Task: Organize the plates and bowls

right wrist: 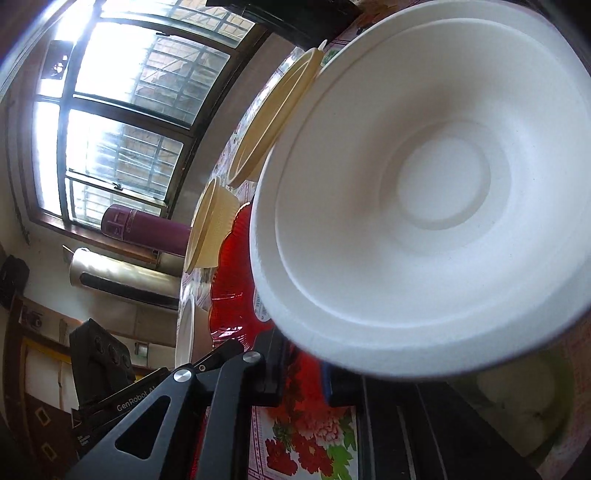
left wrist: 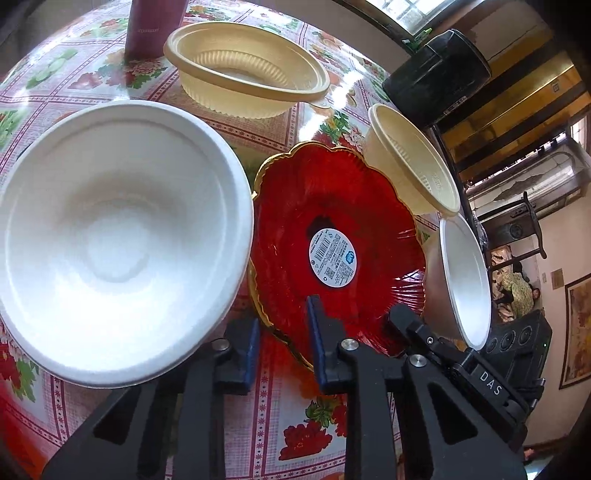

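Note:
A red glass plate (left wrist: 332, 206) with a gold scalloped rim and a round label lies on the flowered tablecloth (left wrist: 280, 417). My left gripper (left wrist: 284, 341) is shut on its near rim, one blue pad on each side. A big white bowl (left wrist: 110, 240) sits just left of the plate. At the plate's right edge a second white bowl (left wrist: 463, 277) is tilted on its side. My right gripper (left wrist: 410, 325) comes in under it. In the right wrist view this bowl (right wrist: 424, 203) fills the frame, and my right gripper (right wrist: 303, 373) is shut on its lower rim, which hides the fingertips.
Two ribbed cream bowls stand beyond the plate, one (left wrist: 247, 66) at the back and one (left wrist: 410, 158) near the table's right edge. A maroon flask (left wrist: 151, 29) stands at the back left. A black cylinder (left wrist: 436, 74) is off the table's far right.

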A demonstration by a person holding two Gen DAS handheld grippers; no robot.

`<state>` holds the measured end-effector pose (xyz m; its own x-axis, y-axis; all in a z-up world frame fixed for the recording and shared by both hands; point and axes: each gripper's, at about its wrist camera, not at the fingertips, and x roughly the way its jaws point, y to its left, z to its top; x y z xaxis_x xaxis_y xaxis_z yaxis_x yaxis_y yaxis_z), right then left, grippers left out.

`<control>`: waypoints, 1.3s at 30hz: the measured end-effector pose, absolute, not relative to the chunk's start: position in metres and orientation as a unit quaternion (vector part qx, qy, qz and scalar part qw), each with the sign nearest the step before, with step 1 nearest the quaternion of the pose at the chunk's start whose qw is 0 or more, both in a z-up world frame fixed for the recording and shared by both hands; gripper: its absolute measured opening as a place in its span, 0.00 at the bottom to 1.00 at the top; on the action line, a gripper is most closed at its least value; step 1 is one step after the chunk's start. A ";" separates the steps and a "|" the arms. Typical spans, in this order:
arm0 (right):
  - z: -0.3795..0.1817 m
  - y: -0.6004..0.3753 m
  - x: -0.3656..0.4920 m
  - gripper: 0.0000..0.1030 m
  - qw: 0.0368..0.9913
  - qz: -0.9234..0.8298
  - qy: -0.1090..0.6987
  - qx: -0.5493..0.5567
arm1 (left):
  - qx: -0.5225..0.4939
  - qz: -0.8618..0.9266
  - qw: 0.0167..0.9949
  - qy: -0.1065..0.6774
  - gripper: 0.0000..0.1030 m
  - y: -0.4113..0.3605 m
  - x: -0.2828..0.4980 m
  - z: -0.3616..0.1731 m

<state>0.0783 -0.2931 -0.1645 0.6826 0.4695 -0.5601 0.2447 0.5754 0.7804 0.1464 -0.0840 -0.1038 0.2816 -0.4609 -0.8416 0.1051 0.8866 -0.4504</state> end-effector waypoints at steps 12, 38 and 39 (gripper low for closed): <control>-0.166 -0.284 0.043 0.14 0.792 0.079 0.400 0.454 | -0.080 -0.186 0.802 0.562 0.18 -0.078 0.104 -0.101; -0.090 -0.153 0.026 0.18 0.825 0.206 0.414 0.327 | -0.058 -0.110 0.889 0.441 0.21 0.055 0.016 -0.037; -0.089 -0.138 0.032 0.18 0.824 0.213 0.419 0.317 | -0.066 -0.099 0.890 0.440 0.21 0.068 0.017 -0.037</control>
<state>0.0322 -0.1376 -0.0888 0.5582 0.6164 -0.5554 -0.0843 0.7081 0.7011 0.0170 0.0684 -0.0373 0.5925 -0.2338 -0.7709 0.1174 0.9718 -0.2045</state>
